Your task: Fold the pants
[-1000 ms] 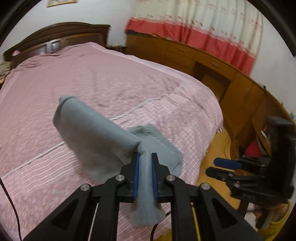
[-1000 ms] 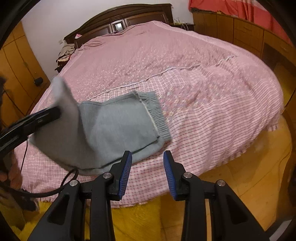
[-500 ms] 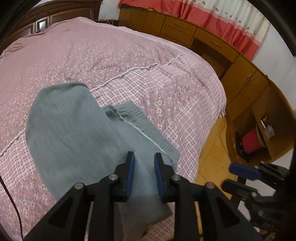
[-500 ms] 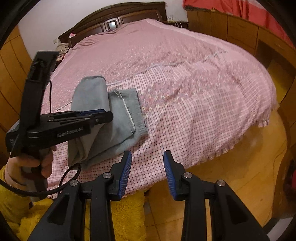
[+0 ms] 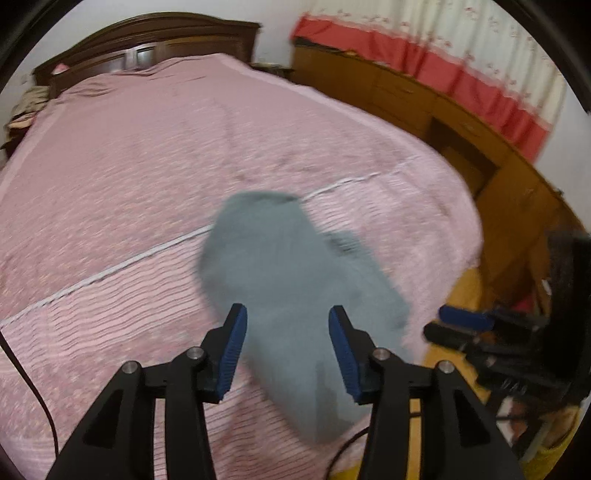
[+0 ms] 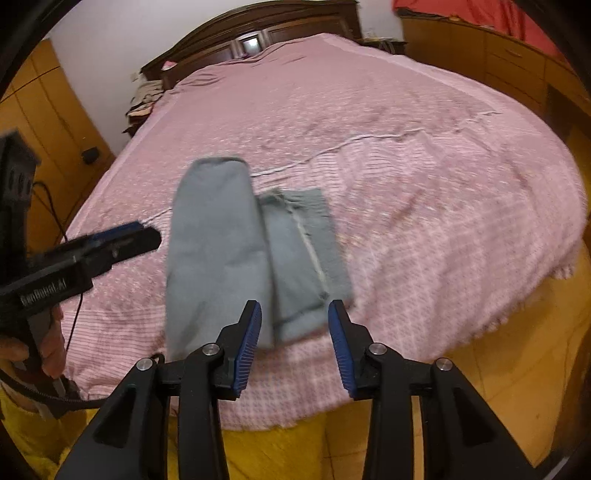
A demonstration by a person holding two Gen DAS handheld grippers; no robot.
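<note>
The grey pants (image 6: 236, 254) lie folded on the pink bedspread (image 6: 406, 155) near the bed's front edge, a thick folded part lying over the waistband part. They show blurred in the left wrist view (image 5: 295, 291). My left gripper (image 5: 288, 350) is open and empty just in front of the pants; it also shows at the left in the right wrist view (image 6: 122, 240). My right gripper (image 6: 293, 347) is open and empty over the bed's front edge, and shows at the right in the left wrist view (image 5: 461, 325).
A dark wooden headboard (image 6: 258, 29) stands at the far end of the bed. Wooden cabinets (image 5: 424, 99) under a red and white curtain (image 5: 461, 55) run along the right. A wooden wardrobe (image 6: 48, 122) stands on the left. A black cable (image 5: 33, 384) crosses the bedspread.
My left gripper opened and let go of the pants, which dropped into a fold on the bed. It then pulled back. The right gripper stayed open.
</note>
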